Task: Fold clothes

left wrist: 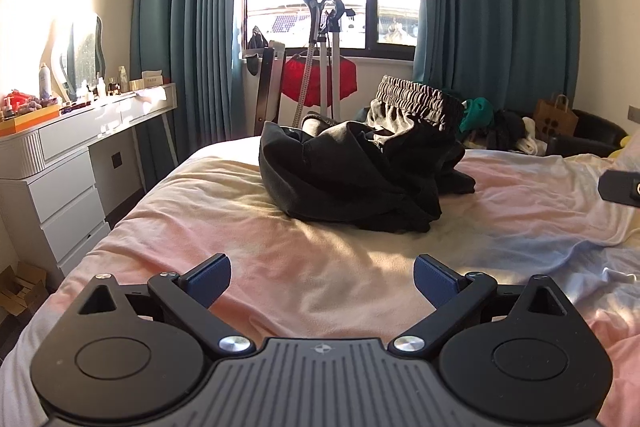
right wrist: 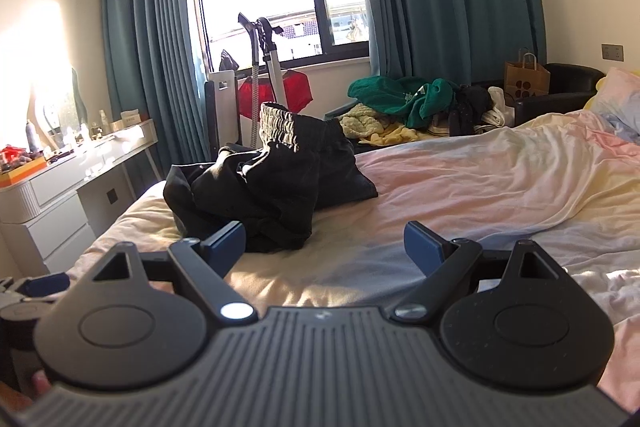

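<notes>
A crumpled black garment [left wrist: 360,175] with a pale elastic waistband [left wrist: 416,95] lies in a heap on the bed [left wrist: 280,267]. It also shows in the right wrist view [right wrist: 264,195], left of centre. My left gripper [left wrist: 322,281] is open and empty, low over the sheet, a short way in front of the heap. My right gripper [right wrist: 324,245] is open and empty, just in front of the heap's near edge. A part of the right gripper shows at the right edge of the left wrist view [left wrist: 622,187].
A white dresser [left wrist: 72,155] with bottles stands left of the bed. A garment steamer [left wrist: 320,59] stands by the window. A pile of green and yellow clothes [right wrist: 404,107] and a paper bag [right wrist: 526,75] lie on a black sofa beyond the bed. A pillow [right wrist: 616,99] is far right.
</notes>
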`<move>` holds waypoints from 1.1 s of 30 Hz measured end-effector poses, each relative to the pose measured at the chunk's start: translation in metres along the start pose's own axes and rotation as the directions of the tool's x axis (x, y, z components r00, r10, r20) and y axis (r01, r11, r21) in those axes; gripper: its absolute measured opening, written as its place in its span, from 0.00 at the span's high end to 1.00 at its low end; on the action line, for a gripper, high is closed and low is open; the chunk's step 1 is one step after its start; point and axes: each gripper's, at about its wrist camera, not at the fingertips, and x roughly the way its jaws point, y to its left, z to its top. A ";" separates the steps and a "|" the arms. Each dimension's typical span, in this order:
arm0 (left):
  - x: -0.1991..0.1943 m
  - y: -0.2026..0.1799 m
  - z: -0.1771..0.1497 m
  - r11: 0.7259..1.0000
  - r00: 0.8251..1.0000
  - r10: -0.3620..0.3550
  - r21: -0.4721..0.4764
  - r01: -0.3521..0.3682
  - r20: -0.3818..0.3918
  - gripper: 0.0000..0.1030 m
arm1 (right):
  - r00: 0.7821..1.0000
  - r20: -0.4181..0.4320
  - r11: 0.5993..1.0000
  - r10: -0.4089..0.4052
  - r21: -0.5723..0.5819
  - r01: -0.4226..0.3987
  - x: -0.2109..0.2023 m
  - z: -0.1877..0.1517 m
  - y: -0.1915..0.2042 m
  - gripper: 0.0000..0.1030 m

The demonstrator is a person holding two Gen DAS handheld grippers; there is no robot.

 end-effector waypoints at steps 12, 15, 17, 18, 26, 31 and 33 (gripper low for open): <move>0.149 -0.060 0.113 0.998 0.998 -0.055 0.011 0.055 -0.017 0.05 | 0.997 -0.006 0.990 -0.082 0.113 0.082 0.019 -0.002 -0.036 0.15; 0.193 -0.077 0.147 0.999 0.999 -0.043 -0.008 0.043 0.020 0.05 | 0.994 -0.043 0.985 -0.097 0.141 0.103 0.038 -0.008 -0.047 0.15; 0.223 -0.084 0.167 0.999 0.999 -0.032 -0.034 0.034 0.037 0.05 | 0.993 -0.061 0.980 -0.102 0.164 0.111 0.049 -0.012 -0.054 0.15; 0.238 -0.086 0.175 0.998 0.999 -0.024 -0.049 0.026 0.038 0.05 | 0.992 -0.068 0.977 -0.103 0.178 0.114 0.054 -0.014 -0.057 0.15; 0.341 -0.095 0.217 0.989 0.998 -0.006 -0.146 -0.002 -0.057 0.19 | 0.984 -0.147 0.964 -0.096 0.235 0.129 0.095 -0.035 -0.071 0.15; 0.361 -0.099 0.217 0.983 0.991 -0.014 -0.182 -0.010 -0.130 0.58 | 0.981 -0.170 0.966 -0.096 0.222 0.133 0.108 -0.044 -0.069 0.15; 0.361 -0.103 0.215 0.985 0.987 -0.019 -0.174 -0.009 -0.161 0.83 | 0.983 -0.152 0.966 -0.105 0.220 0.137 0.106 -0.043 -0.069 0.15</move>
